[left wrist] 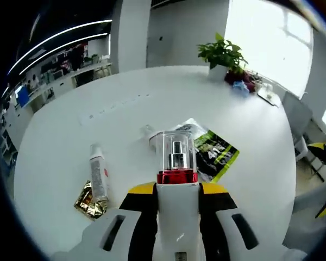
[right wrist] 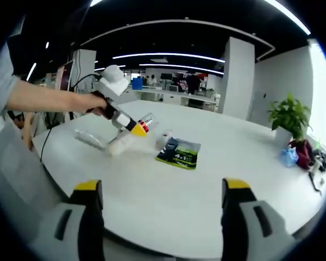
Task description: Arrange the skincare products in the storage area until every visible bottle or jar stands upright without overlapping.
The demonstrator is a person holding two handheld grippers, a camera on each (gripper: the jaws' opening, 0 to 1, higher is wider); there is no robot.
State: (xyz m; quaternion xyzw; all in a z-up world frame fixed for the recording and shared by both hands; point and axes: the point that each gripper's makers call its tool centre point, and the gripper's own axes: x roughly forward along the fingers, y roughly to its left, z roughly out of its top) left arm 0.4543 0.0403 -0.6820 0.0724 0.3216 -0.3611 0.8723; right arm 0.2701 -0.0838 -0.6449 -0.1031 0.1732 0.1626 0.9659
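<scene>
Pump bottle [left wrist: 176, 163] lengthwise between left gripper [left wrist: 177, 191] fingers, clear cap foremost.

Surface [left wrist: 250, 179]: showing plain white in both views. Left gripper [left wrist: 177, 190]: jaws showing white with black inner faces and yellow tips. Bottle [left wrist: 177, 157] between them: displaying a clear cap over a silver pump, with a red band. Tube [left wrist: 99, 175]: appearing white with red print. Foil sachet [left wrist: 89, 201]: glinting gold. Flat packet [left wrist: 214, 155]: showing black and lime green with white lettering. Potted plant [left wrist: 224, 54]: showing green leaves, white pot. Right gripper [right wrist: 163, 204]: jaws appearing grey-white with yellow tips.
</scene>
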